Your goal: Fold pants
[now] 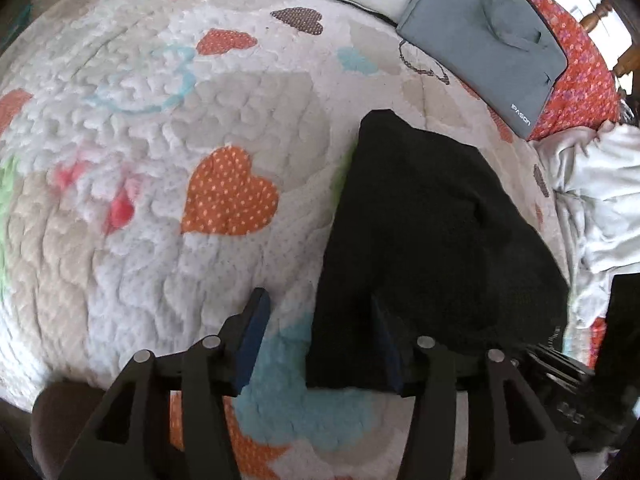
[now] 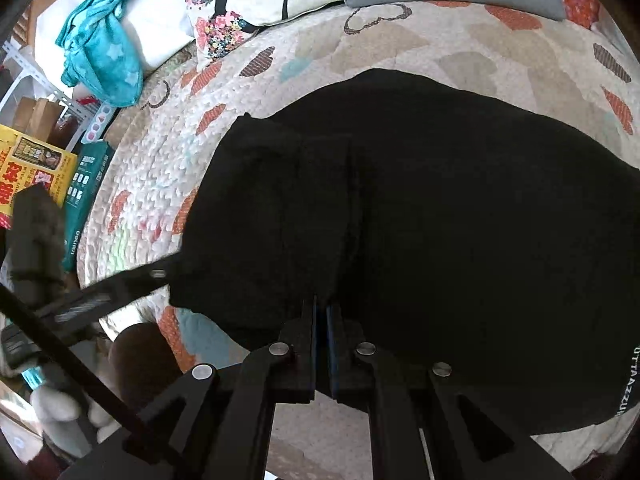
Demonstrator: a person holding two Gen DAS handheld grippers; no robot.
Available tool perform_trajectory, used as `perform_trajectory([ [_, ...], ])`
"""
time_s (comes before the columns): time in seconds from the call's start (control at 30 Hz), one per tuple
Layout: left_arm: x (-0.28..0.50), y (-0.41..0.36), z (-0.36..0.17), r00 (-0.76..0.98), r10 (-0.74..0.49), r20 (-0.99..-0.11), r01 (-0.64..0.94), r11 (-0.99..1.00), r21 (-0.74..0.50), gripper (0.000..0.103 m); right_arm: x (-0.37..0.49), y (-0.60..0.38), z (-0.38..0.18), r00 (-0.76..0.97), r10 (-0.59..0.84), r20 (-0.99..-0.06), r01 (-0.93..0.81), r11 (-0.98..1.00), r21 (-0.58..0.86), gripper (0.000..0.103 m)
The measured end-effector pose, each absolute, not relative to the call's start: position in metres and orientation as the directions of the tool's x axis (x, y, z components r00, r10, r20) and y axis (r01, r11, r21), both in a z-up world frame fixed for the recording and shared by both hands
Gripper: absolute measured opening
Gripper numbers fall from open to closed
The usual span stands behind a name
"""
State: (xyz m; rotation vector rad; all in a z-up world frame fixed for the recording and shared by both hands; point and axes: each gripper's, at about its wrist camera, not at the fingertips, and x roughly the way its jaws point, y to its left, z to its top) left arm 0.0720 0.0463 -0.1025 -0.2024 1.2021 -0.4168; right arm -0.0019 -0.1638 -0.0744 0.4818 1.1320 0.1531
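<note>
The black pants (image 2: 420,220) lie in a dark heap on the bed's heart-patterned quilt (image 1: 160,160), toward its near edge, with a grey laptop sleeve (image 1: 480,36) and a printed pillow (image 2: 248,4) well beyond them at the far side. From where I stand this looks like the pick-up step of a fold: both tools point steeply down at the near hem of the cloth. The right tongs (image 2: 321,312) are pinched together at the near edge of the pants, and a thin bit of the black fabric seems caught between the blue pads, though dark on dark makes that hard to be sure of. The left tongs (image 1: 316,308) stand apart at the left border of the pants; the right-hand finger is over the black cloth and the other over bare quilt, so the edge runs between them but nothing is pressed. In the right view the left tool comes in low from the left, its tip meeting the corner of the fabric. The next move, I would judge, calls for the left tongs to close on that edge so both corners can be lifted together and carried over toward the far side.
</note>
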Motion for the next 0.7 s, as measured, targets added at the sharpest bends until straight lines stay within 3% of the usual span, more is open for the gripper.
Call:
perform_trajectory([
  [0.1,0.071,0.040,-0.099,0.302,-0.401,-0.865,0.228,0.911,-0.343,0.054,-0.001,-0.164,-0.073,0.411,0.357,-0.839,0.118,0.891,0.438,0.008],
  [0.23,0.066,0.060,-0.083,0.295,-0.510,-0.808,0.205,0.859,-0.468,0.054,-0.001,-0.174,-0.049,0.453,0.356,-0.817,0.140,0.877,0.459,0.009],
  [0.33,0.059,0.069,-0.069,0.337,-0.528,-0.779,0.206,0.849,-0.486,0.054,0.008,-0.179,-0.020,0.531,0.360,-0.767,0.126,0.862,0.492,0.015],
  [0.47,0.058,0.066,-0.071,0.334,-0.532,-0.778,0.214,0.847,-0.487,0.054,0.053,-0.168,-0.002,0.549,0.493,-0.675,0.069,0.778,0.624,0.034],
  [0.53,0.058,0.062,-0.083,0.308,-0.527,-0.792,0.201,0.850,-0.487,0.054,0.082,-0.154,-0.006,0.512,0.551,-0.659,0.047,0.748,0.662,0.043],
  [0.63,0.058,0.059,-0.095,0.282,-0.515,-0.809,0.178,0.857,-0.484,0.054,0.128,-0.133,-0.035,0.407,0.632,-0.659,0.070,0.698,0.713,0.044],
  [0.7,0.060,0.059,-0.099,0.278,-0.514,-0.811,0.177,0.858,-0.483,0.054,0.145,-0.124,-0.054,0.367,0.610,-0.702,0.115,0.719,0.686,0.044],
])
